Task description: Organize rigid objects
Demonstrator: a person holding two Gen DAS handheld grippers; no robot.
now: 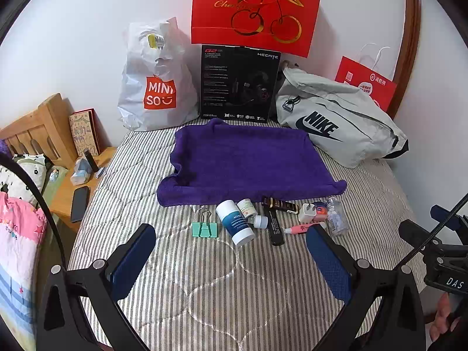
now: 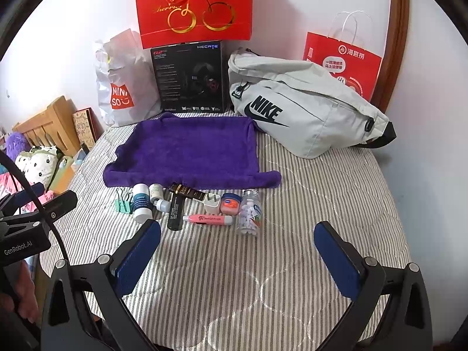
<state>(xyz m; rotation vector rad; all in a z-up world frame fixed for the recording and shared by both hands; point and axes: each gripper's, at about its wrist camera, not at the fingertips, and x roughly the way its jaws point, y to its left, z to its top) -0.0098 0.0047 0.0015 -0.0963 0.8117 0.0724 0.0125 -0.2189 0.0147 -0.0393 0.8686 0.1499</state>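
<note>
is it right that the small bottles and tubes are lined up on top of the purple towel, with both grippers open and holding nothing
Not quite. The small bottles and tubes lie on the striped quilt just in front of the purple towel, not on it; the right wrist view shows this. The left gripper and right gripper are indeed open and empty.

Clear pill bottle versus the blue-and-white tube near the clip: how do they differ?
The clear pill bottle is see-through, showing white tablets; the blue-and-white tube is opaque. The pill bottle lies at the right end of the row, the tube near the left end beside the green binder clip. Both lie on the striped bedcover, in front of the purple towel.
</note>
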